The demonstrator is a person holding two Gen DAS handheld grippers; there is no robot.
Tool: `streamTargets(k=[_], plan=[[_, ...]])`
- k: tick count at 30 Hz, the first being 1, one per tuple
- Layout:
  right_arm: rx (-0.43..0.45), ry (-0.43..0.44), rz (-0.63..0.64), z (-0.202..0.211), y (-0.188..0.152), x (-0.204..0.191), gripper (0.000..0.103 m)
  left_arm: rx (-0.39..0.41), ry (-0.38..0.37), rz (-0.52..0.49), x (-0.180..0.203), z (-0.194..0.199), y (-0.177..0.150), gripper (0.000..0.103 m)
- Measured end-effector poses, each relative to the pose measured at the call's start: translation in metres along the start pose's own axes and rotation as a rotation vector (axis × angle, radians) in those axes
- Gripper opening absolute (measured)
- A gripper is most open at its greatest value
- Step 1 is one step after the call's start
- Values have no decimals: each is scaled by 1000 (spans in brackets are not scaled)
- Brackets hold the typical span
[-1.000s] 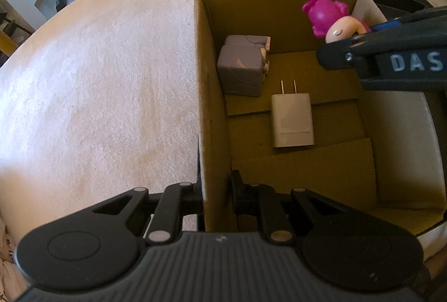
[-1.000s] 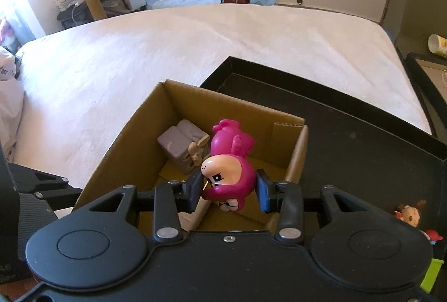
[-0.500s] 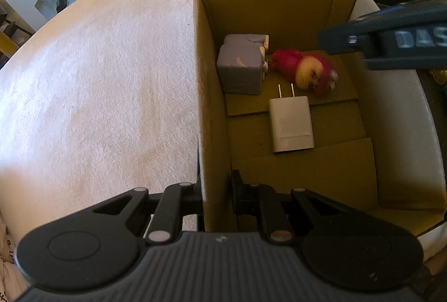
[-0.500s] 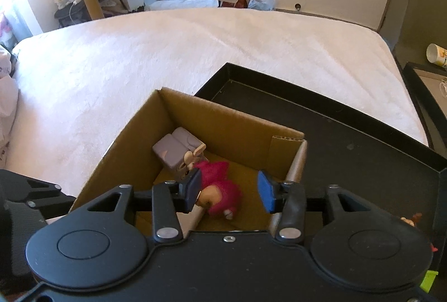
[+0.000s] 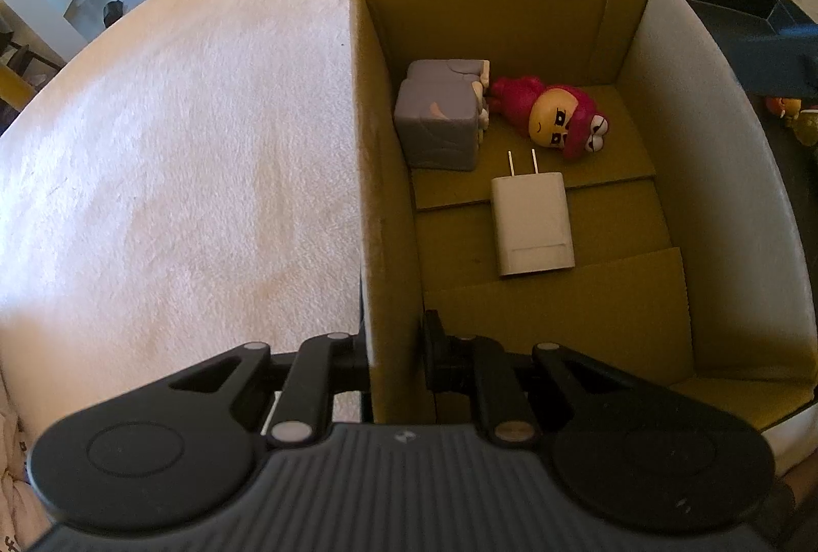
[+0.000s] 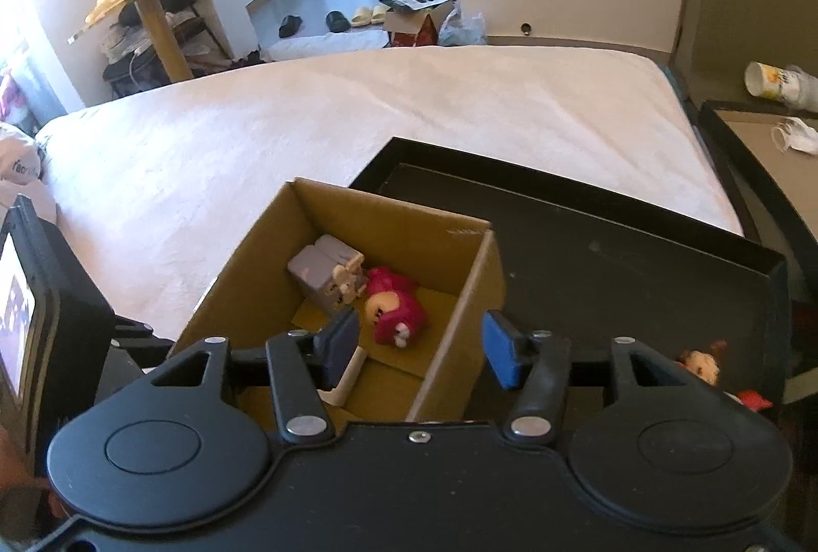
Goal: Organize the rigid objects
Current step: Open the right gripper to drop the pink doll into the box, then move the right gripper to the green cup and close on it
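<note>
White bedding bears a cardboard box [image 5: 388, 214], left hand-held gripper [image 5: 396, 347] clamping its wall (right hand-held gripper [image 6: 419, 347] opening, empty).

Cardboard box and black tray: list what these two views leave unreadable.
- White plug charger: right wrist view, mostly hidden behind the right tool's finger.
- Small toy figures on the black tray: right wrist view, partly hidden behind that tool's body.
- Open brown cardboard box, near corner: left wrist view, covered by the left tool.

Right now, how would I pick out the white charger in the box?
Look inside the open cardboard box on the white bed. The white wall charger lies flat mid-floor, nearer the camera than the grey block toy and pink figurine. It alone is plain white, with two metal prongs.
</note>
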State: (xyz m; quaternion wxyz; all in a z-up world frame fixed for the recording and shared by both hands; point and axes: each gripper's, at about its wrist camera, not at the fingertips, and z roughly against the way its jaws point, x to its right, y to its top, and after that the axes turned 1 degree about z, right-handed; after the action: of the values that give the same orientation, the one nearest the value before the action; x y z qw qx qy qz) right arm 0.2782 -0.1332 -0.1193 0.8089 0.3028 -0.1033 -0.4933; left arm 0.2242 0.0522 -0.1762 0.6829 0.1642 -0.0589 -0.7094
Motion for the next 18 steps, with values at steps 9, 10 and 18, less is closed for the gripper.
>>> streamTargets(k=[9,10,18], plan=[[10,-54,-62,21,-21,37,55,-4,7,-6,3,-1,0,14],[10,-60,-69,22,-23,41,55,-5,8,-7,3,-1,0,14],[5,-101,-112,27,-42,66,55,-6,16,-9,5,-1,0,15]])
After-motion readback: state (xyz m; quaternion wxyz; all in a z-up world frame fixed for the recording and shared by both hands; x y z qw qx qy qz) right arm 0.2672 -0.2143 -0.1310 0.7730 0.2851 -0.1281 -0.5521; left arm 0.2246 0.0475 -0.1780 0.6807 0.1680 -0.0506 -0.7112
